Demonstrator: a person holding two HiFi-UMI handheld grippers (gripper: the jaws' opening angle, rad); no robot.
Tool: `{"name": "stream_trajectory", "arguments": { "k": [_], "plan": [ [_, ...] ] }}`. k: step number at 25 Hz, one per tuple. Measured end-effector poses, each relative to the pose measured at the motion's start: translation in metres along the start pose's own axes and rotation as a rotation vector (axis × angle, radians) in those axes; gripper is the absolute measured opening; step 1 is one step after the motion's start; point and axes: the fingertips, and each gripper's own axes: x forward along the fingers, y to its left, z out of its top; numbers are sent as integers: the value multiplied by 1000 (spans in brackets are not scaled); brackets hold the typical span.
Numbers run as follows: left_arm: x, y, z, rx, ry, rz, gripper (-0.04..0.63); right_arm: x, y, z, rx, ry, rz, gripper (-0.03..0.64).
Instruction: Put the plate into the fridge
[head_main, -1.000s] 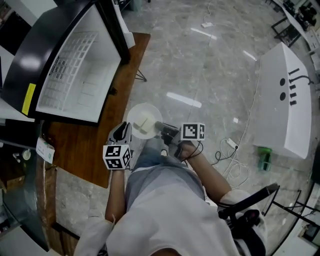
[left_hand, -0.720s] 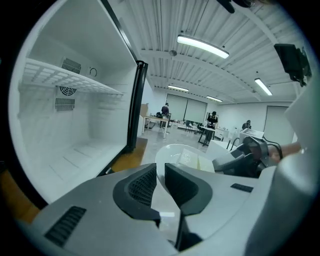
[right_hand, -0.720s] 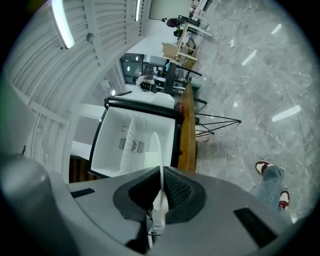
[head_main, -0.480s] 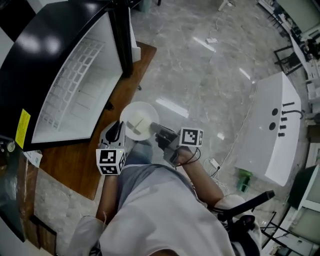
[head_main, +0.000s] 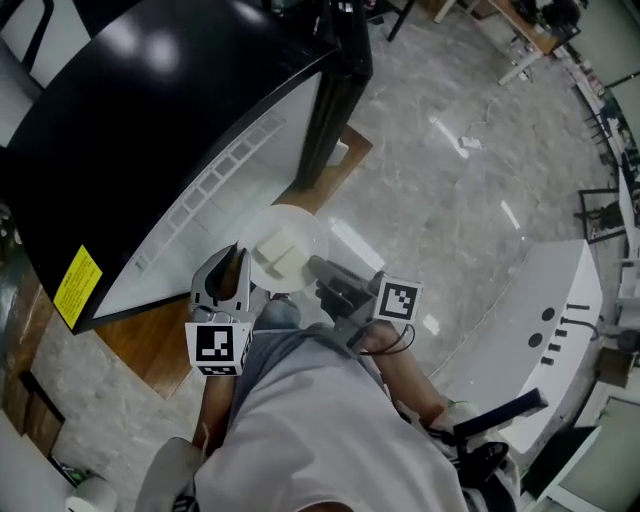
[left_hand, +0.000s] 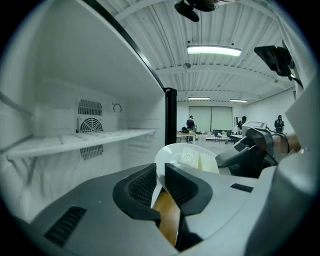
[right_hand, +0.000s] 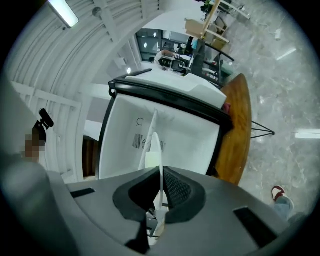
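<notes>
Plate (head_main: 287, 247): white, round, carrying pale blocks of food (left_hand: 198, 161). We find it held in the air between the two claws, clear of the worktop (head_main: 150, 345) and not yet inside the fridge (head_main: 170, 130). Left claw (head_main: 243, 268): pressed onto the plate's left rim, the edge caught between its ribbed pads. Right claw (head_main: 316, 270): pinched onto the opposite rim, jaws almost together with only the thin edge between them. Grip line: we read it as running straight across the plate from one claw to the other, so the plate rides roughly flat and broadside to the opening. Fridge: black case, white inside, standing on the wooden worktop with its front open toward us. Bearing: the open compartment lies ahead of both claws, up and to the left in the head view. In the left gripper view its white wall and shelf (left_hand: 85, 139) fill the left half, with the shelf beyond and left of the plate, at about rim height or slightly above. Nearer hand: the left, by our judgement, since it sits on the fridge side. Coming move, as we judge it: both claws go forward and leftward together, plate level, so the food does not slide.
</notes>
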Motion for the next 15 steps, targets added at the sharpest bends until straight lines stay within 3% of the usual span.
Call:
{"name": "stream_trajectory", "arguments": {
  "k": [6,15],
  "plan": [
    [-15,52,60,5,-81,100,67,58,48,24,-22,94,81,23],
    [-40,94,85,30,-146,396,67,120,83,40,-55,272,154,23]
  ]
}}
